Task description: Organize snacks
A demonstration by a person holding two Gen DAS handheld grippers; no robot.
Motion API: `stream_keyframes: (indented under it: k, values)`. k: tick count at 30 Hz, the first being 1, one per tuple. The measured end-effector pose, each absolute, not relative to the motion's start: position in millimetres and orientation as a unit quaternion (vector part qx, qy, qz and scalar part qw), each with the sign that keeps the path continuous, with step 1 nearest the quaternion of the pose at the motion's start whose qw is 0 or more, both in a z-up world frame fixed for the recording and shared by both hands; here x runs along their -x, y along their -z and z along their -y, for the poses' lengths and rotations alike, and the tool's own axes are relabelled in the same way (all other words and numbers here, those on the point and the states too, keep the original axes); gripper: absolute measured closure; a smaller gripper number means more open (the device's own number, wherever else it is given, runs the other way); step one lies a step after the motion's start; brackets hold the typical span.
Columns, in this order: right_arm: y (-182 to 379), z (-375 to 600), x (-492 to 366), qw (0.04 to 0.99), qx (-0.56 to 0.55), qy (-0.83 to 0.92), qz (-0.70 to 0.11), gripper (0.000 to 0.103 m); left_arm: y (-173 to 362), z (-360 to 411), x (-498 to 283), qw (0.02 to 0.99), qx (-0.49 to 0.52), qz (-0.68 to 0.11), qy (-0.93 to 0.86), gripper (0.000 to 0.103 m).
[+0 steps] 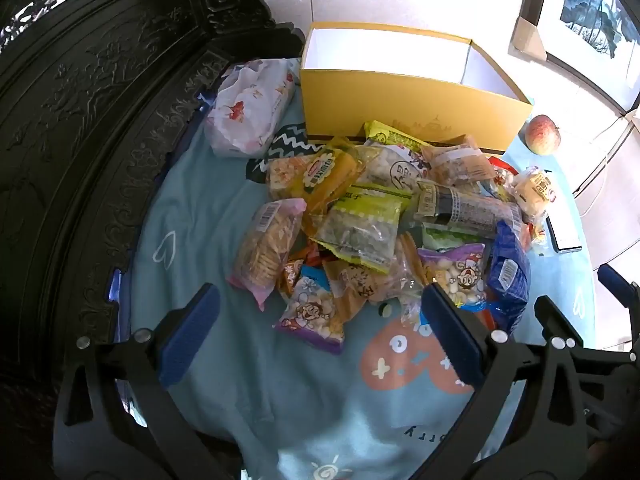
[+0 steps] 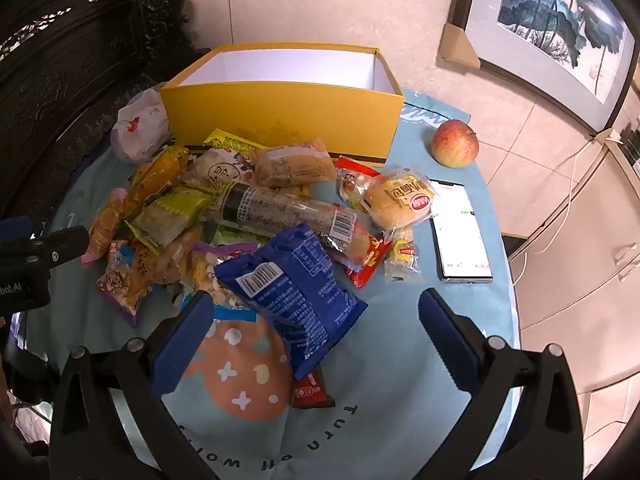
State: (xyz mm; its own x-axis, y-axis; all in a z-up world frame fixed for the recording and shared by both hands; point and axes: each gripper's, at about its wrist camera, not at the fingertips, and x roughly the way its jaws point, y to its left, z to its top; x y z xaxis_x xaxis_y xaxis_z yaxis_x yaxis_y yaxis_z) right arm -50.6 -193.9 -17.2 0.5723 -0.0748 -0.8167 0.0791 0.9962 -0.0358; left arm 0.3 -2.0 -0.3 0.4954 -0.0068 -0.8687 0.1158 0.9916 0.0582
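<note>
Snacks: one loose heap of wrapped packets that I see on the middle of a round table, just in front of the box. Room: pale tiled floor, dark carved wooden furniture at the left, a framed picture leaning at the right. Table cover: light blue cloth with an orange printed shape and lettering. Yellow box: open-topped, white inside, nothing in it that I can see, at the far side of the table. White plastic bag: left of the box. Blue packet: nearest edge of the heap, barcode up. Long clear-wrapped roll: lying across the heap's middle. Bun in a clear wrapper: right edge of the heap. Phone: flat, screen lit, right of the bun. Apple: alone, right of the box. Left gripper: I have its blue-padded fingers spread wide, holding nothing, above the heap's near-left edge. Right gripper: fingers equally wide apart, empty, with the blue packet's lower end showing between them; contact I cannot tell.
</note>
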Motion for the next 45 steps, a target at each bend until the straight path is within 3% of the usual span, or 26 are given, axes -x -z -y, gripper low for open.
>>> stream_keyframes:
  k: [45]
  values:
    - [17.8,192.3,50.2,0.886,-0.002,0.043,-0.462,0.001,6.5,1.4,-0.2,0.859,-0.048,-0.509,0.036,0.002]
